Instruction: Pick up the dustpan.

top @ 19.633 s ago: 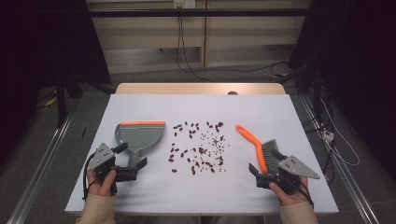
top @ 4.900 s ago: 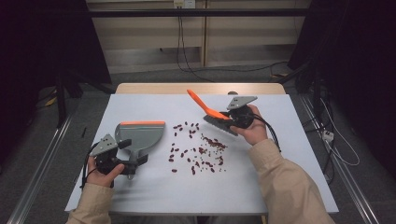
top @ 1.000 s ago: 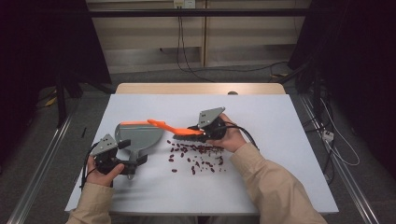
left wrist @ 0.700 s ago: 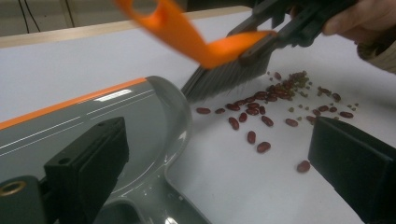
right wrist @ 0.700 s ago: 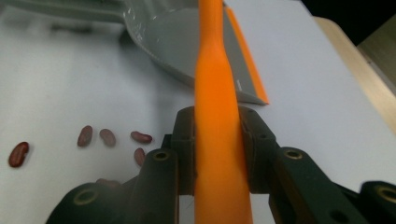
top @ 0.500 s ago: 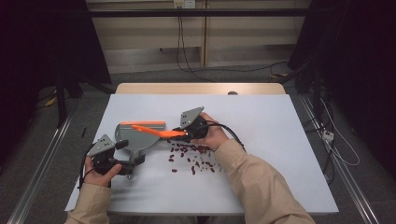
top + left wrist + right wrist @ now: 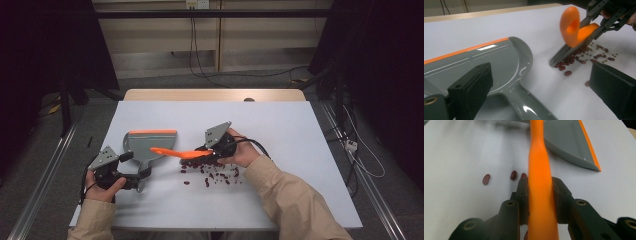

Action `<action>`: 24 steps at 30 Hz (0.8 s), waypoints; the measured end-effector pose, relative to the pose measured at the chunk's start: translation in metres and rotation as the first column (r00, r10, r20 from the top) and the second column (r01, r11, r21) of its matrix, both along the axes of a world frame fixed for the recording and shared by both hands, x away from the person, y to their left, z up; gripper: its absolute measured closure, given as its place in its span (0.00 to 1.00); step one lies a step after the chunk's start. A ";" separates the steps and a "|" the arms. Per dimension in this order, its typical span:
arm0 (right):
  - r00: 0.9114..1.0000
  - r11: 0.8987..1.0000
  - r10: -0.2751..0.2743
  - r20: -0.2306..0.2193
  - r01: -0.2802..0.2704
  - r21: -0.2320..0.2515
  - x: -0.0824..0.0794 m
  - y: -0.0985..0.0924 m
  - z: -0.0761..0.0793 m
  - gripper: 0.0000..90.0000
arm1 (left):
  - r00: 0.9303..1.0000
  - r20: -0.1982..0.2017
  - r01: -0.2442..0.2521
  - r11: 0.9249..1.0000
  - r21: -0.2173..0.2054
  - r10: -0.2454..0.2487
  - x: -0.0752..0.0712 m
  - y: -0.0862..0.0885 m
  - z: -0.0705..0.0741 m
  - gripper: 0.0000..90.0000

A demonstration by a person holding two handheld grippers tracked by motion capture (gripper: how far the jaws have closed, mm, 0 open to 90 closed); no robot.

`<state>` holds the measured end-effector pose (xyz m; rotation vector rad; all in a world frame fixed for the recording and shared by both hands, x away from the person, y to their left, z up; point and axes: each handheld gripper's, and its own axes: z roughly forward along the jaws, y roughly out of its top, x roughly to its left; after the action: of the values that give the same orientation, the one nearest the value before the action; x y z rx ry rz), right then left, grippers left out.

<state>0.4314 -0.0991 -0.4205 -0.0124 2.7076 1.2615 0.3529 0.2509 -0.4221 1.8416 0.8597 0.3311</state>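
The dustpan (image 7: pixel 150 147) lies flat on the white table (image 7: pixel 300 130) at the left, its orange-edged lip away from the person and its grey handle running back toward the left gripper (image 7: pixel 131 181). In the left gripper view the black jaws stand on either side of that handle, but I cannot tell whether they press on it. The pan looks like light, stiff, glossy plastic, likely to skid when beans are pushed against it, so the handle is the place to pin it. To its right the brush (image 7: pixel 187 152) is clamped at the handle by the right gripper (image 7: pixel 212 151), jaws tight on the orange plastic. Its long axis lies roughly level, the looped handle end pointing left over the pan, the grey bristles down among the red beans (image 7: pixel 215 175) just right of the pan. The bristles will flex; the beans are small, hard and apt to roll.
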 end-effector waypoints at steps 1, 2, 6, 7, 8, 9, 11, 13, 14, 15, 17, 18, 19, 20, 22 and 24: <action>1.000 1.000 -0.002 0.001 0.002 0.001 -0.002 -0.002 0.001 0.79 | 1.000 0.000 0.004 1.000 0.004 -0.004 0.000 -0.001 0.000 0.06; 1.000 1.000 -0.009 0.006 0.009 0.007 -0.003 -0.004 0.001 0.79 | 1.000 -0.002 0.003 1.000 0.003 -0.003 0.001 -0.001 0.000 0.06; 0.999 0.996 -0.054 0.007 0.053 0.074 -0.001 -0.015 0.009 0.79 | 1.000 -0.005 0.010 1.000 0.004 -0.010 0.002 -0.004 -0.001 0.06; 0.998 0.994 -0.068 0.006 0.067 0.090 0.001 -0.018 0.012 0.79 | 1.000 -0.006 0.012 1.000 0.003 -0.012 0.002 -0.004 -0.001 0.06; 0.996 0.991 -0.087 0.013 0.085 0.104 0.003 -0.022 0.015 0.79 | 1.000 -0.005 0.014 1.000 0.006 -0.014 0.002 -0.004 -0.001 0.06; 0.994 0.987 -0.109 0.011 0.107 0.118 0.005 -0.026 0.017 0.79 | 1.000 -0.008 0.015 1.000 0.008 -0.015 0.002 -0.005 -0.001 0.06; 0.988 0.983 -0.148 0.030 0.144 0.118 0.011 -0.034 0.020 0.79 | 1.000 -0.010 0.017 1.000 0.011 -0.017 0.003 -0.005 -0.002 0.06; 0.982 0.978 -0.185 0.039 0.180 0.103 0.018 -0.043 0.020 0.79 | 1.000 -0.012 0.018 1.000 0.013 -0.018 0.003 -0.005 -0.002 0.06; 0.977 0.973 -0.211 0.042 0.206 0.103 0.021 -0.048 0.019 0.79 | 1.000 -0.013 0.018 1.000 0.011 -0.017 0.003 -0.005 -0.002 0.06; 0.972 0.969 -0.231 0.035 0.227 0.101 0.025 -0.053 0.016 0.79 | 1.000 -0.011 0.018 1.000 0.011 -0.018 0.003 -0.005 -0.002 0.06; 0.962 0.960 -0.271 0.037 0.267 0.087 0.030 -0.061 0.010 0.79 | 1.000 -0.011 0.018 1.000 0.010 -0.018 0.003 -0.005 -0.002 0.06; 0.959 0.957 -0.282 0.040 0.279 0.077 0.032 -0.065 0.007 0.79 | 1.000 -0.014 0.015 1.000 0.008 -0.015 0.003 -0.005 -0.002 0.06; 0.955 0.955 -0.293 0.044 0.290 0.066 0.034 -0.068 0.004 0.79 | 1.000 -0.012 0.015 1.000 0.004 -0.015 0.003 -0.005 -0.002 0.06; 0.951 0.951 -0.305 0.042 0.302 0.061 0.035 -0.071 0.002 0.79 | 1.000 -0.012 0.017 1.000 0.005 -0.017 0.003 -0.005 -0.003 0.06; 0.948 0.949 -0.315 0.043 0.313 0.044 0.035 -0.074 -0.003 0.79 | 1.000 -0.013 0.017 1.000 0.006 -0.017 0.003 -0.005 -0.003 0.06; 0.950 0.950 -0.312 0.035 0.310 0.039 0.033 -0.077 -0.007 0.79 | 1.000 -0.013 0.017 1.000 0.007 -0.017 0.003 -0.005 -0.003 0.05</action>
<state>0.4648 -0.1760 -0.4273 0.3740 2.5245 1.1951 0.3556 0.2462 -0.4252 1.8584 0.8525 0.3118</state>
